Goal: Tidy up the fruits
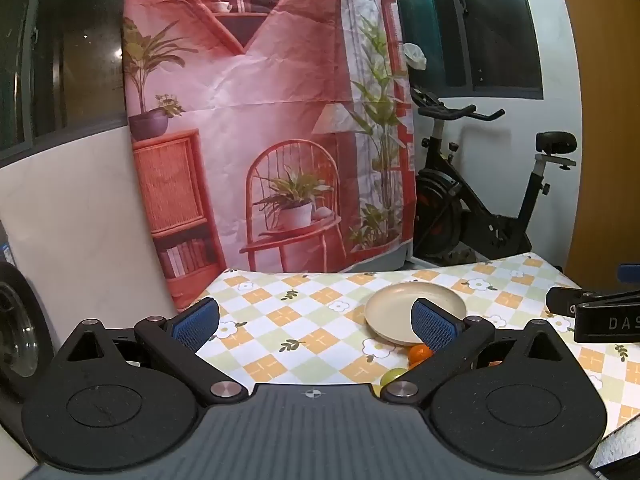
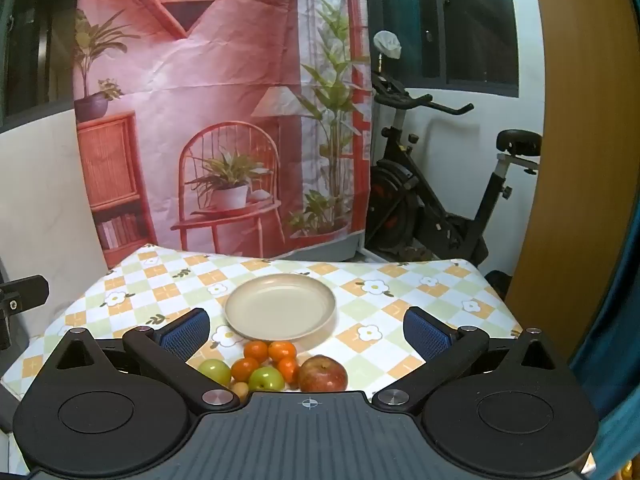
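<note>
A beige plate [image 2: 280,307] sits empty on the checked tablecloth [image 2: 420,300]. In front of it lies a cluster of fruit: a red apple [image 2: 322,373], several small oranges [image 2: 256,351] and two green fruits [image 2: 266,379]. My right gripper [image 2: 307,334] is open, above the fruit, holding nothing. My left gripper [image 1: 316,326] is open and empty, left of the plate [image 1: 396,306]. In the left wrist view an orange [image 1: 420,353] and a green fruit [image 1: 392,376] peek out beside the right finger.
A printed backdrop [image 2: 224,112] hangs behind the table. An exercise bike [image 2: 440,184] stands at the back right. A wooden panel [image 2: 580,160] is at the right. The right gripper's body [image 1: 600,314] shows at the right edge of the left wrist view.
</note>
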Demonstrator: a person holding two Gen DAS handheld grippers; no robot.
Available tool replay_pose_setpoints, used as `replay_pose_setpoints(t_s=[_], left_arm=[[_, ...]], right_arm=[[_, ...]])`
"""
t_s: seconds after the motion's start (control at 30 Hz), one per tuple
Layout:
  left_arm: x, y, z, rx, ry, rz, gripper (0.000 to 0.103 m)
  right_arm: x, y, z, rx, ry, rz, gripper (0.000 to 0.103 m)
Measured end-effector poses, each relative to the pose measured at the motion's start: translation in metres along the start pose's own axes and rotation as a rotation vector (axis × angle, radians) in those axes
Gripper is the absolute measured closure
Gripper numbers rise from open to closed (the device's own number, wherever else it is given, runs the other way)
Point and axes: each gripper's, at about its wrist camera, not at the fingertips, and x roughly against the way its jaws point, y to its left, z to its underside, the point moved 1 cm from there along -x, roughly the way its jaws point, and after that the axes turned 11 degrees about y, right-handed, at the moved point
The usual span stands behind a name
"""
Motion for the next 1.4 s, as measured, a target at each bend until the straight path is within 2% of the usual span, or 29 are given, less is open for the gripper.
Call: replay_pose_setpoints(t_s=[0.8, 1.4], left_arm=[[0.0028, 0.0047, 0.0023, 0.027, -0.023, 0.029, 0.0], [-0.0014, 0.0084, -0.0004, 0.038, -0.01, 0.05, 0.0]], right_arm=[[0.0017, 0.0006, 0.0004, 0.009, -0.003, 0.004, 0.0], [0.003, 0.0005, 0.0031, 0.007, 0.003, -0.001, 0.0]])
